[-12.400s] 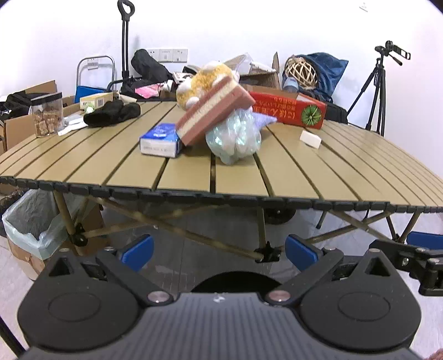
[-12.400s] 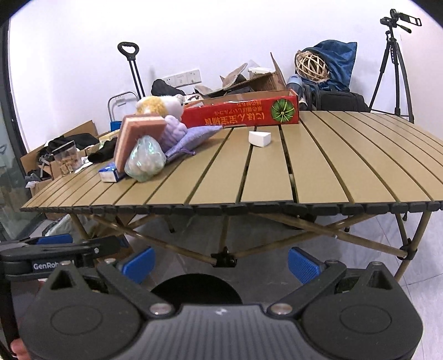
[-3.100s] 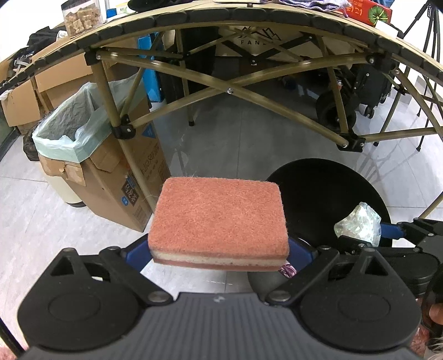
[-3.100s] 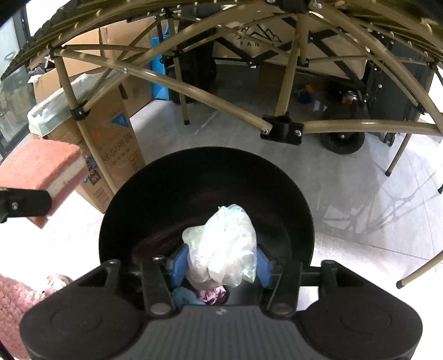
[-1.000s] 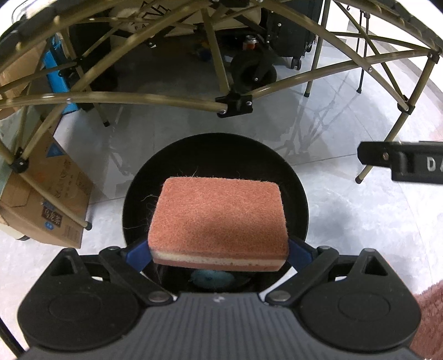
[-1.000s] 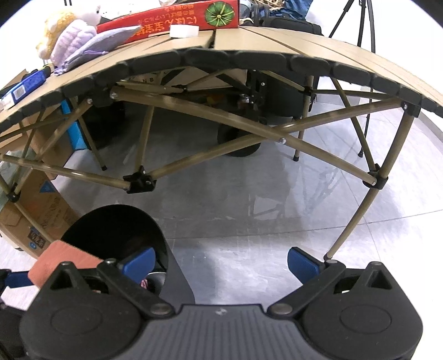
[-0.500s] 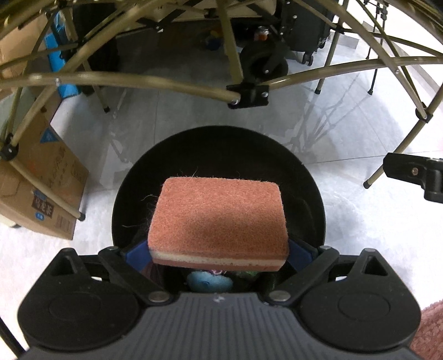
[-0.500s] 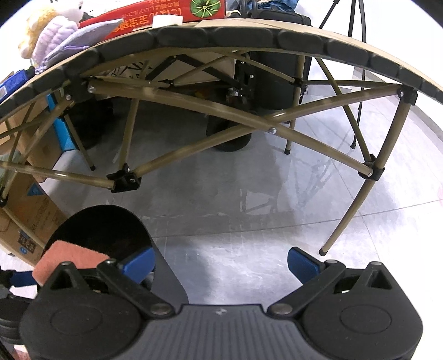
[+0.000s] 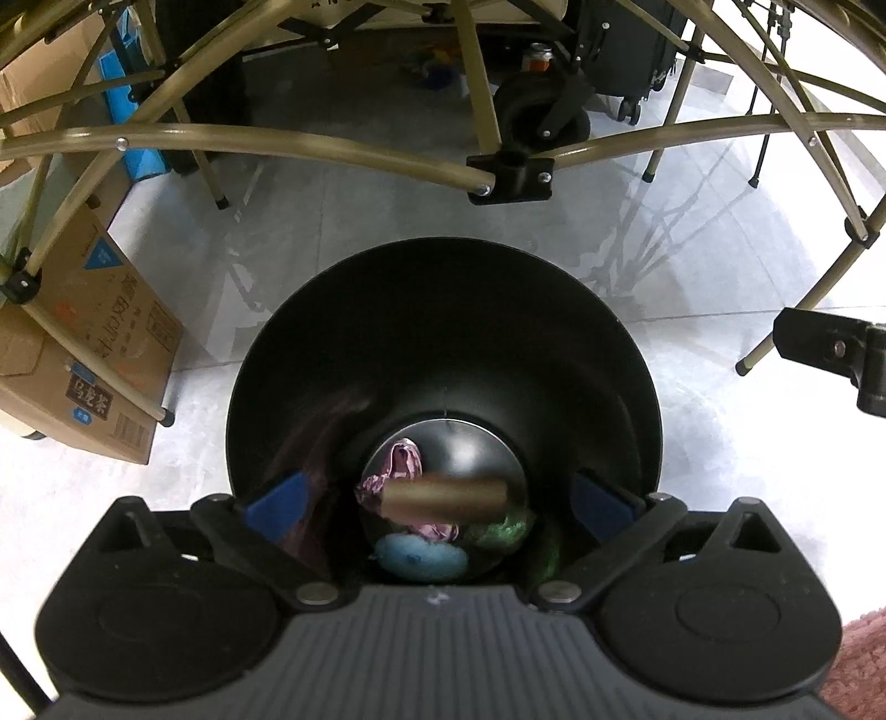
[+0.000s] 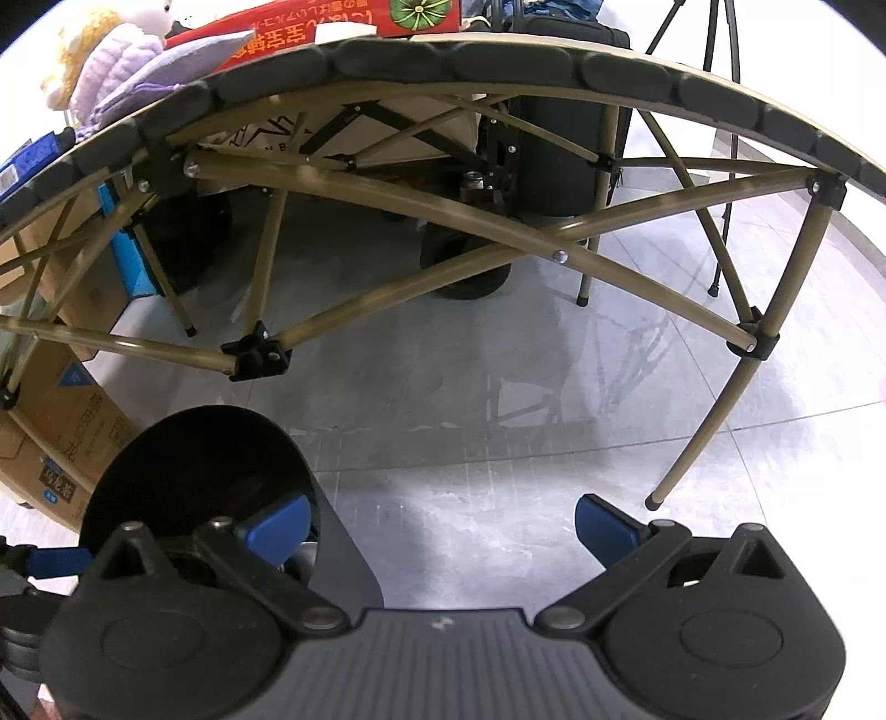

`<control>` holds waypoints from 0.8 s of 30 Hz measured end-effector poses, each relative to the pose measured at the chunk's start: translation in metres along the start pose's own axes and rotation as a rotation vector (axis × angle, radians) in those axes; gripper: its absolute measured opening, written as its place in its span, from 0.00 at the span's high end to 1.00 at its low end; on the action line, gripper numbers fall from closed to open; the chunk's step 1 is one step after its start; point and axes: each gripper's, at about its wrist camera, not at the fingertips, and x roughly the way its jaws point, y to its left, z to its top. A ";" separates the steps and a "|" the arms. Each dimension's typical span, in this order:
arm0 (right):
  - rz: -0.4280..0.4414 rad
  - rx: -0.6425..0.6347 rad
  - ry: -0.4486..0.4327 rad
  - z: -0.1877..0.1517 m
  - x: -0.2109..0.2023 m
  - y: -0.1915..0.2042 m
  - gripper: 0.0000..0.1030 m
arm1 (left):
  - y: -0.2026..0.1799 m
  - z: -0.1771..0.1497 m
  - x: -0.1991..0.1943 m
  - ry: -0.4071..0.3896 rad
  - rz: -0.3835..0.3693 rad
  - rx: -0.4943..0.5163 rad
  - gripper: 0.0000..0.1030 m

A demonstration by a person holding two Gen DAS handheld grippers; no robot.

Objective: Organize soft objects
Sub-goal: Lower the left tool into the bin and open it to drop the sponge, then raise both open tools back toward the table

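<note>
In the left wrist view my left gripper (image 9: pixel 440 501) stands open directly over the mouth of a tall black bin (image 9: pixel 443 277). The orange-brown sponge (image 9: pixel 446 497) is a blurred bar deep inside the bin, free of the fingers. Under it lie a pink cloth (image 9: pixel 401 459), a blue soft item (image 9: pixel 421 556) and a green one (image 9: pixel 504 526). My right gripper (image 10: pixel 440 523) is open and holds nothing, over the floor to the right of the black bin (image 10: pixel 194 465). A purple cloth (image 10: pixel 160 72) and a plush toy (image 10: pixel 83 33) rest on the table top.
The folding table's frame (image 9: pixel 487 183) spans overhead just beyond the bin. A cardboard box (image 9: pixel 83 354) stands on the floor to the left. A red carton (image 10: pixel 354 16) lies on the table (image 10: pixel 498 72). Grey tiled floor (image 10: pixel 498 387) spreads beneath.
My left gripper has opened and let go of the sponge, which has dropped down into the black bin. The right gripper has barely moved.
</note>
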 end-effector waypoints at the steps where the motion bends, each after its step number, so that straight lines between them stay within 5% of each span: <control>1: 0.000 0.000 0.000 0.000 0.000 0.000 0.01 | 0.000 0.000 0.000 -0.002 0.001 0.003 0.00; 24: 0.069 -0.002 -0.055 0.002 -0.030 0.001 0.01 | 0.009 -0.003 -0.044 -0.135 0.030 -0.041 0.00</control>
